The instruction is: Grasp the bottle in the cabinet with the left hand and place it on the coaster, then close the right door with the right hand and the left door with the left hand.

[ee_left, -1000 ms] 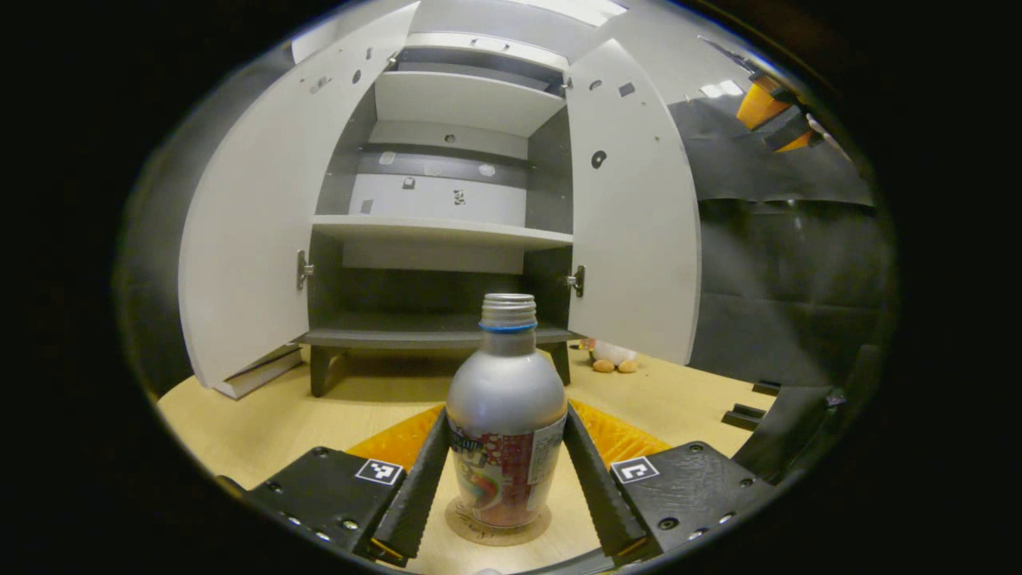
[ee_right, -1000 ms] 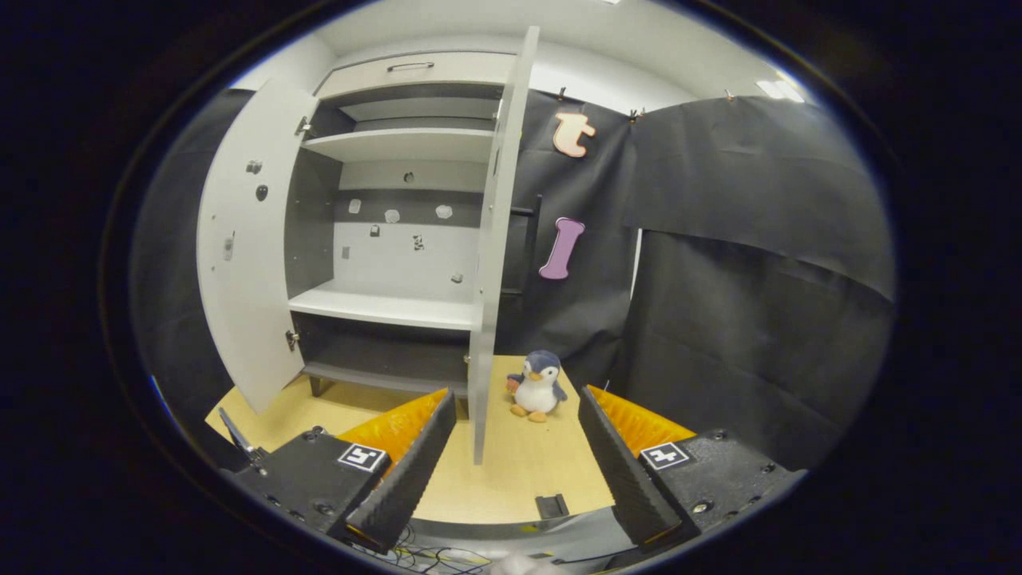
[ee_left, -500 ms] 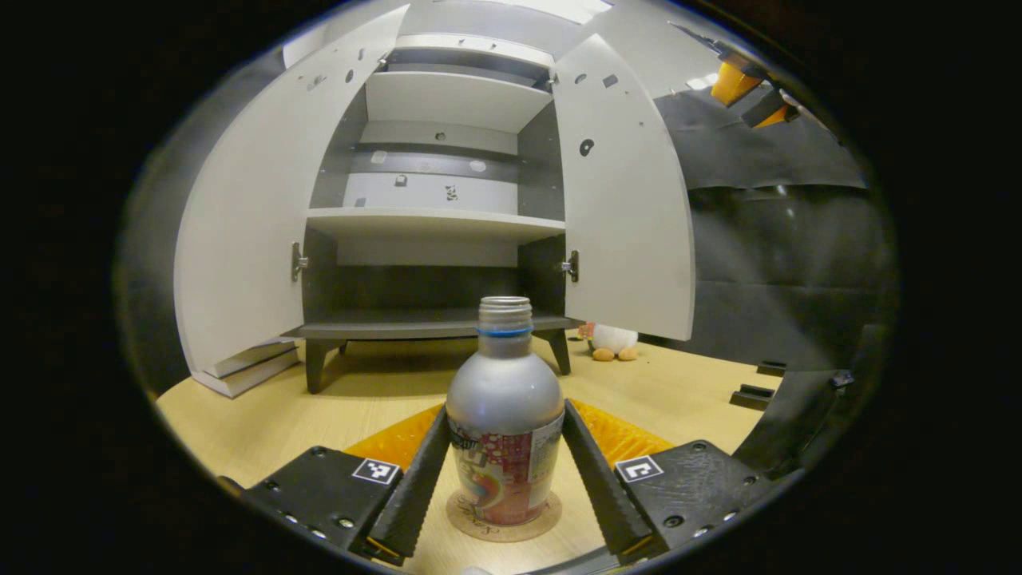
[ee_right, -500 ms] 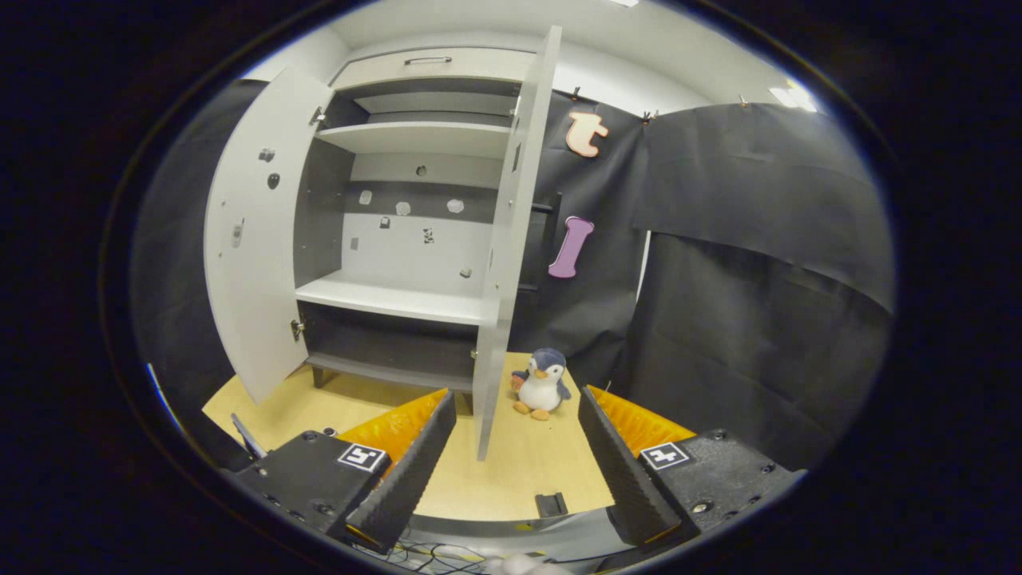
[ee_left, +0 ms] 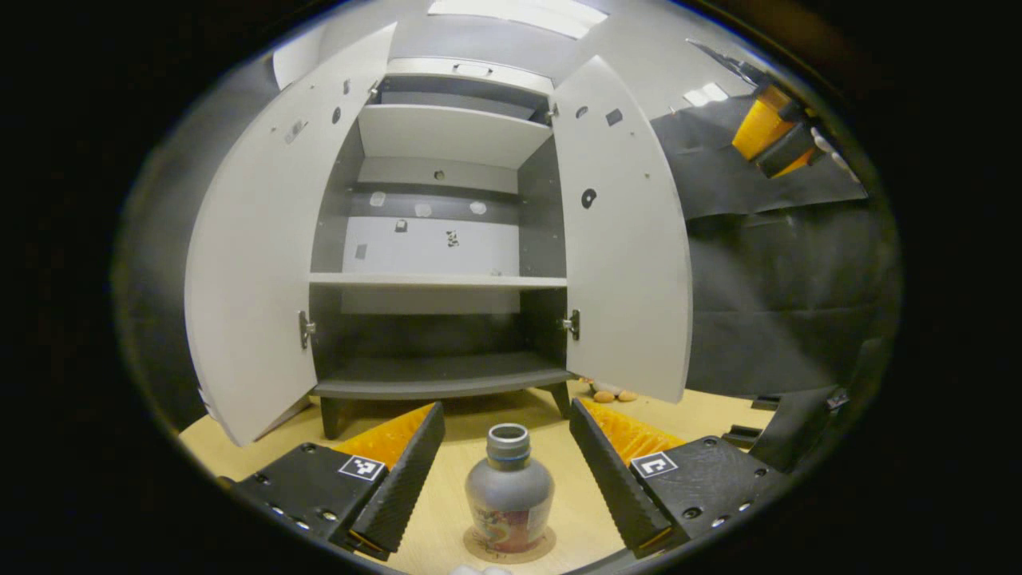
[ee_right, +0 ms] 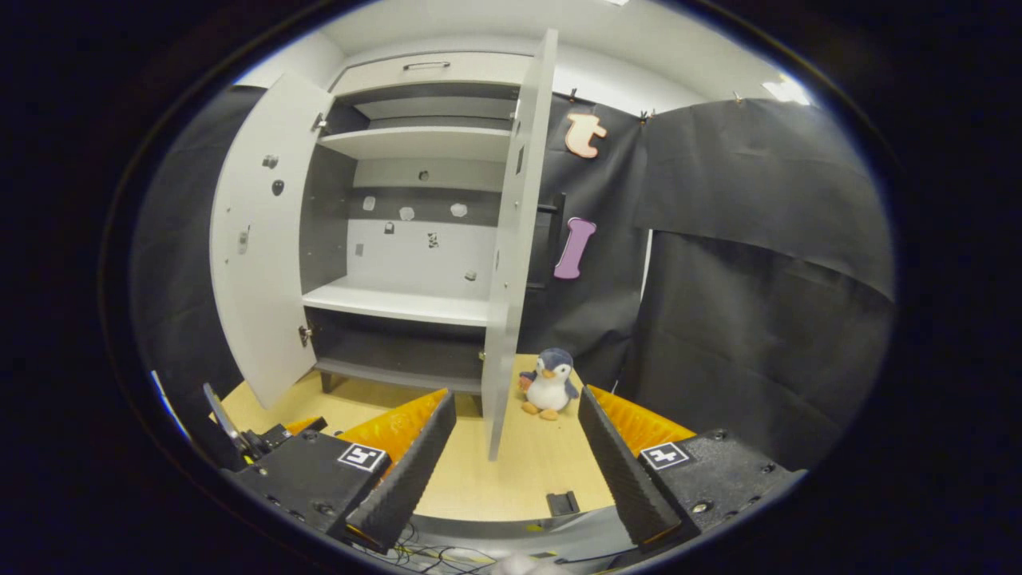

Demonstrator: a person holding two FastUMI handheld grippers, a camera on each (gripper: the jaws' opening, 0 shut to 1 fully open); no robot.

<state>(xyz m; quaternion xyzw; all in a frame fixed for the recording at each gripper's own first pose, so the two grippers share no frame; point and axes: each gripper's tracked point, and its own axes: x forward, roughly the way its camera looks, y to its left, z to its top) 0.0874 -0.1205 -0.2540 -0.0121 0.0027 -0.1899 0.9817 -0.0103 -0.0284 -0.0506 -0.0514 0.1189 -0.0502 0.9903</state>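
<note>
The cabinet (ee_left: pixel 435 271) stands in front of you on the tabletop (ee_left: pixel 447 435) with both doors swung wide: in your left gripper view the left door (ee_left: pixel 255 271) hangs open on one side and the right door (ee_left: pixel 627 247) on the other, and the shelves between them are bare. In your right gripper view the right door (ee_right: pixel 511 239) shows nearly edge-on, just ahead of your right gripper (ee_right: pixel 515 467), whose jaws are spread apart and hold nothing — the door's lower corner sits in line with the gap between them, but whether it is near enough to touch cannot be told. Beyond that door a small toy penguin (ee_right: pixel 549 385) sits on the tabletop against the black cloth. Your left gripper (ee_left: pixel 503 471) has its jaws wide apart too, one on each side of the bottle (ee_left: pixel 509 499) and clear of it. The bottle — silver, with a blue ring under its neck and a patterned label — stands upright on the round coaster (ee_left: pixel 509 547), in front of the cabinet and well apart from its lowest shelf. High in your left gripper view, the orange and black of the other gripper (ee_left: pixel 770 136) shows against the cloth.
</note>
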